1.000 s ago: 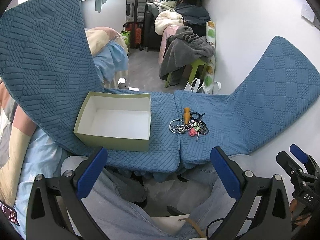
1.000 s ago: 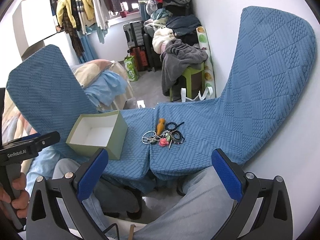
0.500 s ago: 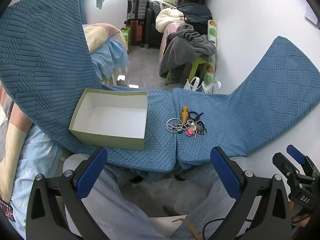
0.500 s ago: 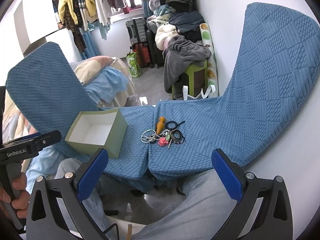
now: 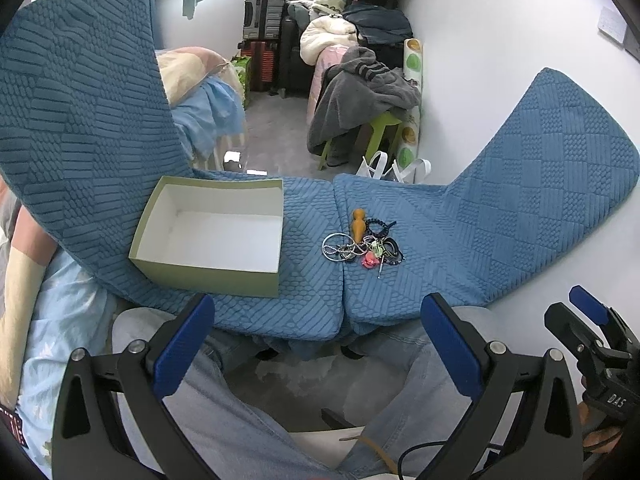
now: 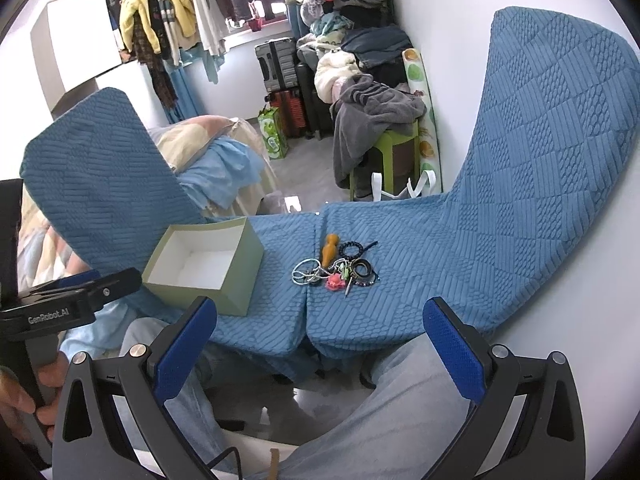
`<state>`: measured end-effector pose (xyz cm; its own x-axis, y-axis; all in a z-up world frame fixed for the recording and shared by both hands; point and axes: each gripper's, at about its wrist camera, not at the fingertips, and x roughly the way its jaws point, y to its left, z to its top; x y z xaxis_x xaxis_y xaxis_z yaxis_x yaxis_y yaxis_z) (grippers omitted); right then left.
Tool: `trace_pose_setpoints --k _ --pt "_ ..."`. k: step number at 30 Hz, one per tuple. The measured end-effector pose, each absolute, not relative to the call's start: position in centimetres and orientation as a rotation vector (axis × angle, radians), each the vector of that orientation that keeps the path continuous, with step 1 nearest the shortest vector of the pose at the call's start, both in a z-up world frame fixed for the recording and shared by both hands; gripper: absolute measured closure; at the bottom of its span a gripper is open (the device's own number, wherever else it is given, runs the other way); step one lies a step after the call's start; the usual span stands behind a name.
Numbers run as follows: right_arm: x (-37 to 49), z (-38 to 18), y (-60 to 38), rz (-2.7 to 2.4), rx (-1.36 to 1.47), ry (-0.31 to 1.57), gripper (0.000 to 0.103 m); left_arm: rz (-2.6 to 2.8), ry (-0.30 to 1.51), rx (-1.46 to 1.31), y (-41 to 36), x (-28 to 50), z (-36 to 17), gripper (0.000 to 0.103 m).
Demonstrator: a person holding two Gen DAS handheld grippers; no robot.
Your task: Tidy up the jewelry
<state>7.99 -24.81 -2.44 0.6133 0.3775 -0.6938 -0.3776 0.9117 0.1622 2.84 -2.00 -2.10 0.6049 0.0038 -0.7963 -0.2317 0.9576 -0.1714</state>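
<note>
A tangled pile of jewelry (image 5: 362,246) (image 6: 336,270) lies on the blue quilted cushion (image 5: 312,296) (image 6: 400,280): silver chains, dark beaded bracelets, a pink flower piece and an orange wooden pendant (image 5: 357,222) (image 6: 330,250). To its left stands an open pale green box (image 5: 212,232) (image 6: 204,266), white inside and empty. My left gripper (image 5: 316,340) hangs open above a person's lap, well short of the cushion. My right gripper (image 6: 320,344) is open too, with nothing between its blue pads, also back from the pile.
The cushion's two wings rise at left (image 5: 80,100) and right (image 5: 560,152). A white wall (image 5: 500,40) stands at right. Beyond are a green stool with a grey garment (image 5: 360,92), suitcases (image 5: 262,16), piled clothes and a bed (image 5: 200,92). A person's jeans-clad legs (image 5: 240,420) lie below.
Both views have shifted slightly: the box and jewelry sit a little lower and nearer in the left wrist view. Both grippers stay open; nothing on the cushion has moved.
</note>
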Motion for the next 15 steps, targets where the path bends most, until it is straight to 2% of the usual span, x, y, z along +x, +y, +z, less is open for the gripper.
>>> trace_pose_setpoints --k 15 --pt "7.5 -2.41 -24.71 0.445 -0.003 0.794 0.0 0.127 0.909 -0.281 -2.17 2.66 -1.88 0.001"
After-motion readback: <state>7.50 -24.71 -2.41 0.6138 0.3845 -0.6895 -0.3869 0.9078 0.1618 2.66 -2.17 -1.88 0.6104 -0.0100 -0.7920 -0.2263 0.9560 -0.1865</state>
